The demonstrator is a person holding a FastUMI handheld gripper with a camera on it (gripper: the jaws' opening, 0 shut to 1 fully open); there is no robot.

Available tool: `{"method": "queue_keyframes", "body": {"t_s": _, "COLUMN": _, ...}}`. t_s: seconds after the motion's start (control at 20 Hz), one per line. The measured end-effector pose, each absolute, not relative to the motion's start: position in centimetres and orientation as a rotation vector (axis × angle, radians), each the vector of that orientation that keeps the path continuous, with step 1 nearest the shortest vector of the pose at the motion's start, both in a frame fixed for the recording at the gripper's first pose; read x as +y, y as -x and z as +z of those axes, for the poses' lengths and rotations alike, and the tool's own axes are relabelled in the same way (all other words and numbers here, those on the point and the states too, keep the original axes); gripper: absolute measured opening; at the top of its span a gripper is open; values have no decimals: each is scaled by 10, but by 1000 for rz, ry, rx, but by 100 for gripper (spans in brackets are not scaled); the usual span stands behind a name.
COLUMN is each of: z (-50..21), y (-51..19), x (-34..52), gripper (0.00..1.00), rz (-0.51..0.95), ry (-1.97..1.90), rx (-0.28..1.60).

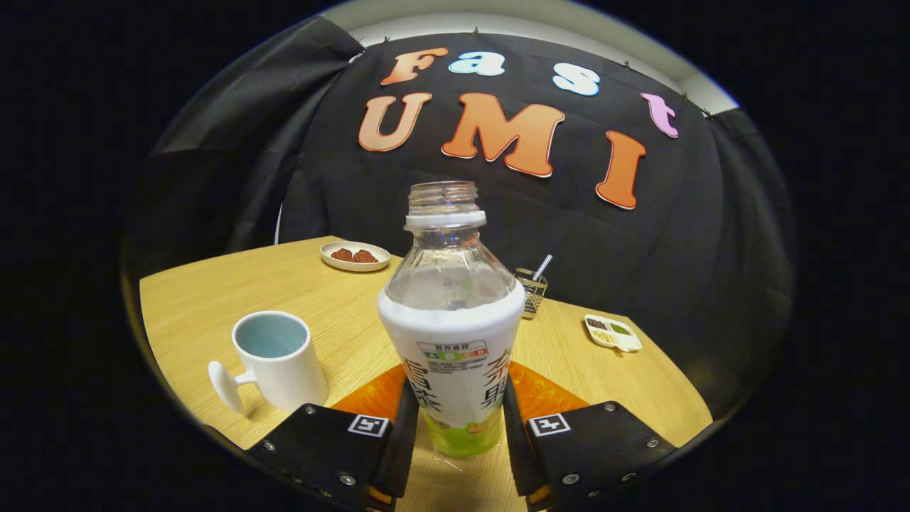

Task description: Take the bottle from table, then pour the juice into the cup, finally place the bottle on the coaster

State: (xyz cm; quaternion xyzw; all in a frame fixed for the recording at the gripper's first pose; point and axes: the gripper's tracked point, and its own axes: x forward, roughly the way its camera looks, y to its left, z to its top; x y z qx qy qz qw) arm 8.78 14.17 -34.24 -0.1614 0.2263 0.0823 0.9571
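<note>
The gripper [455,419] squeezes the bottle [452,334] from both sides, one finger on each. The bottle stands upright with no cap, over the orange coaster [540,395]. The white cup [274,359] sits close by on the table [213,299].

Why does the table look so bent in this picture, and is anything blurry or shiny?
In the gripper view, the fisheye lens bows the table edge. The bottle, held between the gripper fingers, is sharp, with pale glare on its clear shoulder. The cup casts a soft shadow. The far dishes look slightly soft, and the booth behind is dim.
</note>
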Motion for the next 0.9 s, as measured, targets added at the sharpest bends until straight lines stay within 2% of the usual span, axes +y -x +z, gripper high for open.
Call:
{"method": "queue_keyframes", "body": {"t_s": 0.4, "z": -350, "y": -84, "x": 151, "gripper": 57, "rz": 181, "ry": 613, "rx": 449}}
{"method": "queue_keyframes", "body": {"t_s": 0.9, "z": -344, "y": -88, "x": 167, "gripper": 57, "rz": 199, "ry": 953, "rx": 336}}
